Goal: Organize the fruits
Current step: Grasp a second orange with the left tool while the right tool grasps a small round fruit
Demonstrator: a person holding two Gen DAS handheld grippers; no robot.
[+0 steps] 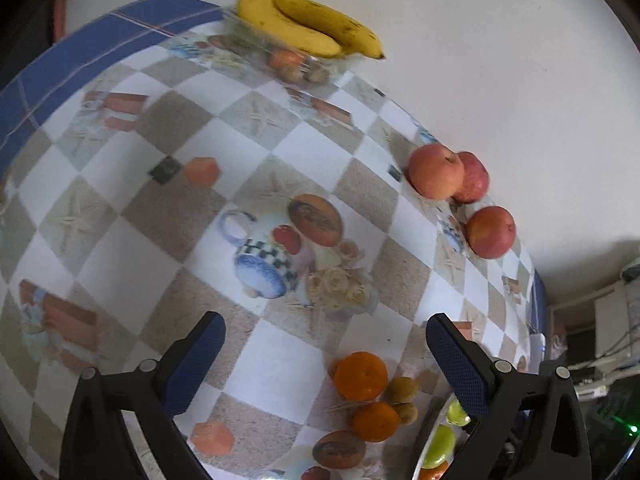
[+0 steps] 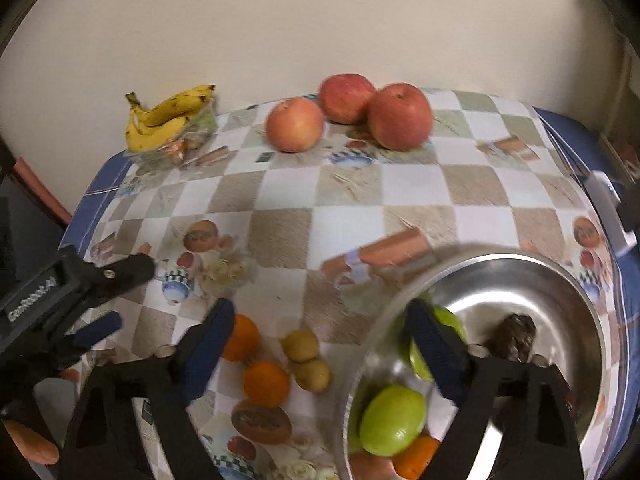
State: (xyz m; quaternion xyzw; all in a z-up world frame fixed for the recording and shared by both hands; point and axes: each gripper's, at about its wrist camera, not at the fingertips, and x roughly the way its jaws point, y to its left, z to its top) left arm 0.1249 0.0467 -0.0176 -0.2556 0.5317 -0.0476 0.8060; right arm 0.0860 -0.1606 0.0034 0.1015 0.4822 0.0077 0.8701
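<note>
Three red apples (image 2: 348, 114) sit at the table's far edge; they also show in the left wrist view (image 1: 436, 178). Two oranges (image 2: 266, 382) and two small brownish-green fruits (image 2: 306, 354) lie near the front, also in the left wrist view (image 1: 362, 376). A steel bowl (image 2: 576, 288) at the right holds green fruits (image 2: 394, 418), an orange and a dark item (image 2: 516, 336). Bananas (image 2: 168, 118) rest on a clear container at the far left. My right gripper (image 2: 320, 340) is open and empty, straddling the bowl's left rim. My left gripper (image 1: 326, 334) is open and empty above the cloth; it also shows in the right wrist view (image 2: 120, 296).
The table has a checkered printed cloth (image 2: 352, 192) with a blue border. A wall runs close behind the apples and bananas. A white device (image 2: 610, 208) lies at the right table edge. Cables and furniture (image 1: 608, 344) stand beyond the table's right side.
</note>
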